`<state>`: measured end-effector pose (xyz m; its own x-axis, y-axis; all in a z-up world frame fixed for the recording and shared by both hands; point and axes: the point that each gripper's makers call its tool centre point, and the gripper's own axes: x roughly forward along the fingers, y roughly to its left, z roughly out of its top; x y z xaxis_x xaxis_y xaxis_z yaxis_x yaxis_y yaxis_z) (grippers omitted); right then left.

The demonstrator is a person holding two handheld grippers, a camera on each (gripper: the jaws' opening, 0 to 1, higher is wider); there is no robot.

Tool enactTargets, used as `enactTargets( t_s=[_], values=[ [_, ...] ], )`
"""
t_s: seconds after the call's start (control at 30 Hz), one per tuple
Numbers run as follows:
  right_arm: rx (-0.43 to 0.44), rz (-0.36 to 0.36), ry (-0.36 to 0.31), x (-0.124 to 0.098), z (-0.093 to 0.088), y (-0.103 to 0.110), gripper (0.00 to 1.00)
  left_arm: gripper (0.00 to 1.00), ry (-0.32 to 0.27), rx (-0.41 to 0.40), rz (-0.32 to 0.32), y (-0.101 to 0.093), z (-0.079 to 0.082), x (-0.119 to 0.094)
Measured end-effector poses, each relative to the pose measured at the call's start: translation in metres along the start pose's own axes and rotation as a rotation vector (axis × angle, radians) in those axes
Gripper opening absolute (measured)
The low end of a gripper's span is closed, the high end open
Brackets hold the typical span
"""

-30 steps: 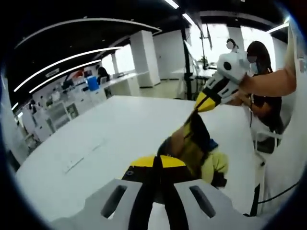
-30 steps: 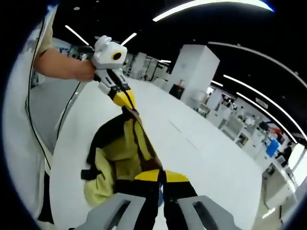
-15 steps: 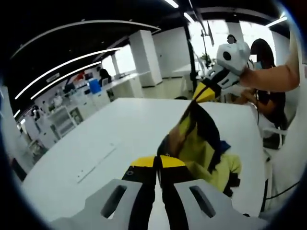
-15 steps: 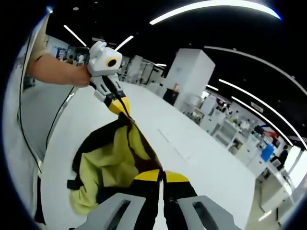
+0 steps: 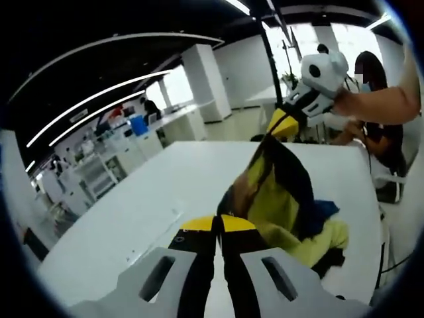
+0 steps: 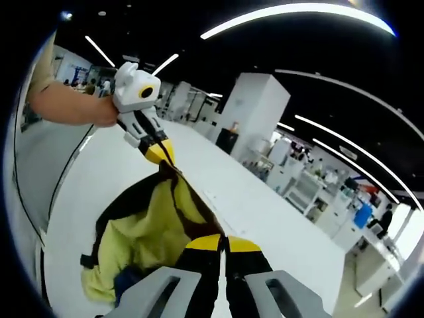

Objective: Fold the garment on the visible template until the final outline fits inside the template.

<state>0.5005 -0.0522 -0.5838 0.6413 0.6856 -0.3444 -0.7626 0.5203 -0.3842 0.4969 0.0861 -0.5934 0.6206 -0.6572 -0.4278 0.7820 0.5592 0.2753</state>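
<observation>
Left gripper view: the left gripper (image 5: pixel 218 228) has its jaws pressed together on an edge of the yellow and black garment (image 5: pixel 281 199). Beyond the jaws the cloth stretches up to the right gripper (image 5: pixel 283 126), clamped on the far edge, a hand (image 5: pixel 361 106) behind it. The rest sags to the white table (image 5: pixel 152 212) right of the jaws. Right gripper view: jaws shut on cloth, and a pale strip (image 6: pixel 211 197) lies on the table beyond.
</observation>
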Motion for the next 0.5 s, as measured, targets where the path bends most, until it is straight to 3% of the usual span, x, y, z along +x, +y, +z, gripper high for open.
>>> enactTargets(
  t_s=[0.5],
  values=[
    [0.124,0.046,0.117,0.041,-0.047,-0.012,0.0,0.0,0.112,-0.073,-0.004,0.018,-0.037,0.047]
  ],
)
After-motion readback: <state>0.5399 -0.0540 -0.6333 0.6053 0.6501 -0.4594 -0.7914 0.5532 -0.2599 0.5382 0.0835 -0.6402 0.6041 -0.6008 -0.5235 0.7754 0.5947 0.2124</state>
